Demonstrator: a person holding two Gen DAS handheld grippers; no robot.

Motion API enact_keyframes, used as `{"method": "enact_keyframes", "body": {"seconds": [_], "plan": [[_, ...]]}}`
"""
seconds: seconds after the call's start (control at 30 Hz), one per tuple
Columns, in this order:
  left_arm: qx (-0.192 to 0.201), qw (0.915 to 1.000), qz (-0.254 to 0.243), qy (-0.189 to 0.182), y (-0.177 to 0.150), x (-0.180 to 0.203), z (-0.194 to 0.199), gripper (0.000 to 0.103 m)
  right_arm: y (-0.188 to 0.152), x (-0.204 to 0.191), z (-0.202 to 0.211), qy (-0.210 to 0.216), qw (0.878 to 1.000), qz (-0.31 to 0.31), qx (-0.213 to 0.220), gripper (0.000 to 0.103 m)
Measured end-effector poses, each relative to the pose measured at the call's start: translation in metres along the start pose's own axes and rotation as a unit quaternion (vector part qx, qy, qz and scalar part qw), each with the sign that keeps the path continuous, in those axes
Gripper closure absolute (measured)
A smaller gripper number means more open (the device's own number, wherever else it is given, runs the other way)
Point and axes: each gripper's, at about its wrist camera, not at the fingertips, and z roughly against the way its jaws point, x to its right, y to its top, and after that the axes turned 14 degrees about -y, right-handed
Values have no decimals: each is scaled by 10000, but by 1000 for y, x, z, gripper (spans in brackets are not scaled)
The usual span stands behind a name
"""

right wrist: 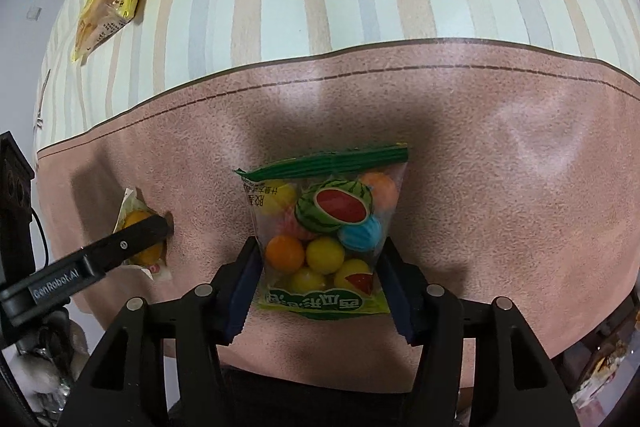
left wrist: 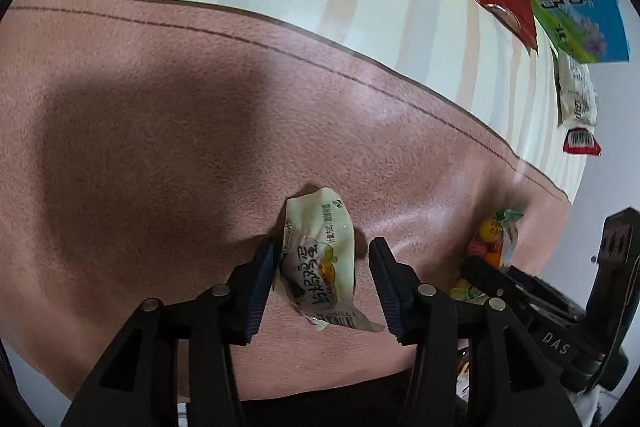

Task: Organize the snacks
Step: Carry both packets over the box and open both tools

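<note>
Pinching the gumball bag in my right fingers, left fingers wide around the egg packet, I risk the slick film slipping free.

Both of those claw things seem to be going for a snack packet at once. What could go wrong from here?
1. The left gripper stands open around the pale egg packet, which lies crumpled and tilted; closing may catch only a loose edge and let it slip.
2. The right gripper straddles the bag of gum balls; squeezing could shift the round balls or strain the clear film.
3. The two grippers work close together and might bump.
</note>
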Motion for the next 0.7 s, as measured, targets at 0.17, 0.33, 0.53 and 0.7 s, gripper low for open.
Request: {"method": "enact_keyframes", "body": {"seconds": [0.17, 0.33, 0.53, 0.7], "plan": [[114, 9986, -246, 458, -17, -3, 12, 69, -4, -7, -3, -180, 9998, 87, 84, 52], [195, 9972, -463, 561, -24, 14, 19, 69, -14, -11, 9, -103, 9997, 102, 212, 55], [442, 9958, -770, 240, -16, 51, 54, 69, -9, -5, 44, 268, 9984, 18, 494, 56], [695, 9905, -1170, -187, 10, 109, 90, 69, 9, 6, 99, 632, 9939, -116, 898, 56]]}}
